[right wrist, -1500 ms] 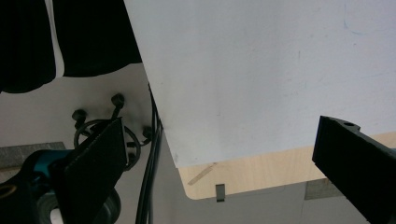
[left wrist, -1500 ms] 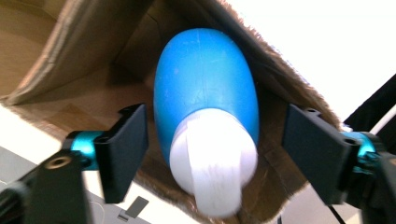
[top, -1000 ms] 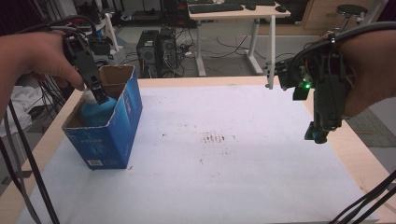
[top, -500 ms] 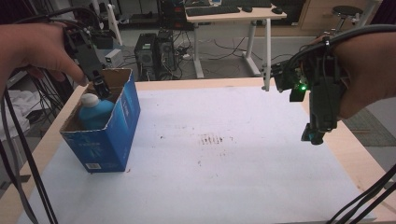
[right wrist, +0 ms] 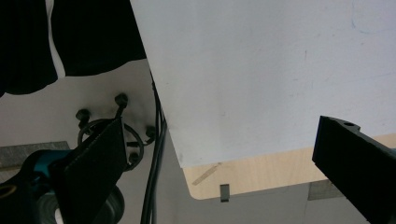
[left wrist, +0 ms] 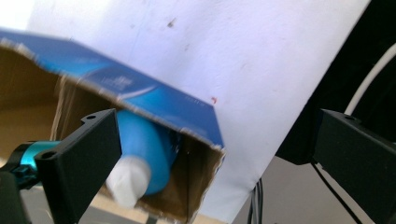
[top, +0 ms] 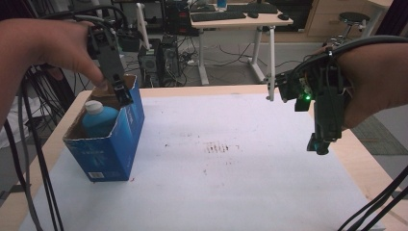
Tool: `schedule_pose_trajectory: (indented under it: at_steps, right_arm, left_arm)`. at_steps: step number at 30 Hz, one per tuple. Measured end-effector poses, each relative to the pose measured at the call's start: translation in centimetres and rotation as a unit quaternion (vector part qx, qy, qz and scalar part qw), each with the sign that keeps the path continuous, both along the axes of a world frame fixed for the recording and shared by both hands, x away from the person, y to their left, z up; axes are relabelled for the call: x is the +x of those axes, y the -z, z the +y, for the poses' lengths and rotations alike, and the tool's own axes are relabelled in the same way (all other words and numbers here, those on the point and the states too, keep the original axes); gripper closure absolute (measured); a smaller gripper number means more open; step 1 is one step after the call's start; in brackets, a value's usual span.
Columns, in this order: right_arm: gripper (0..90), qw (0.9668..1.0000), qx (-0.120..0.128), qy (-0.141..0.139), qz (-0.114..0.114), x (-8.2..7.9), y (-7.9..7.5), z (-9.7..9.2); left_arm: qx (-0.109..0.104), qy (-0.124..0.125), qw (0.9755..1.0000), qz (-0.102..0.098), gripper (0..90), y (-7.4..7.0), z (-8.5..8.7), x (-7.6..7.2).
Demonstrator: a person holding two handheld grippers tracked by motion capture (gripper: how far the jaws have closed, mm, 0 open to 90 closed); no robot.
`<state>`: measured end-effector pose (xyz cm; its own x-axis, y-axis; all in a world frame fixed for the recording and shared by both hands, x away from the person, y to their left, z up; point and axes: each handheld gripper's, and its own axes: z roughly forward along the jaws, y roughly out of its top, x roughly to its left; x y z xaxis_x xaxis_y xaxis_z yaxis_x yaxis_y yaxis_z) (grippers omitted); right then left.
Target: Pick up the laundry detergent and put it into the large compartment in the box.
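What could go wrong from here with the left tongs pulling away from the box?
1. The left tongs are open and close to the rim of the blue box; a jaw could catch the torn cardboard edge and tip or drag the box.
2. The blue bottle leans inside the box rather than standing, so a jolt might shift it or roll it out.
3. The right tongs hang open near the table's right edge, and trailing cables could snag there.

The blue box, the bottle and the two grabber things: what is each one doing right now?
Blue box: upright on the table, top open.
Blue bottle: inside the box, white cap on.
Left gripper: jaws open, empty, above the box's rim.
Right gripper: jaws open, empty, held above the table's right side.
White table cover: flat, with small marks.
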<state>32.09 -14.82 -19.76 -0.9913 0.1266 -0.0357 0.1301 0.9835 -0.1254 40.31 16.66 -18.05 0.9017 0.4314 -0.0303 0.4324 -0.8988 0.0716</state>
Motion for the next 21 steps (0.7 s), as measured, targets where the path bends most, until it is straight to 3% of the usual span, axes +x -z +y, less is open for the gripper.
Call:
schedule_pose_trajectory:
  at_steps: [3,5,6,10,17,21]
  right_arm:
    - [2.4,1.0000,-0.002,-0.002,-0.001,0.1,0.0,0.0]
    - [2.4,1.0000,-0.001,0.002,-0.002,0.1,0.0,0.1]
    - [2.4,1.0000,0.001,0.000,-0.001,0.1,0.1,0.2]
    - [2.4,1.0000,0.000,-0.004,0.003,0.4,0.1,0.2]
    - [2.4,1.0000,0.002,0.001,0.002,0.9,-0.1,0.3]
    - [2.4,1.0000,-0.001,0.002,0.003,1.0,0.0,0.3]
  left_arm:
    - [0.002,0.030,0.9996,0.002,1.7,0.3,-1.3,-0.3]
    - [0.002,0.030,0.9996,0.002,1.6,0.3,-1.3,-0.3]
    - [0.003,0.055,0.9984,0.011,1.6,0.7,-2.7,-0.6]
    - [0.005,0.082,0.9964,0.021,1.6,1.2,-4.0,-0.7]
    - [0.005,0.109,0.9934,0.036,1.7,2.8,-5.6,-0.5]
    - [0.005,0.110,0.9931,0.041,1.7,3.6,-5.7,-0.2]
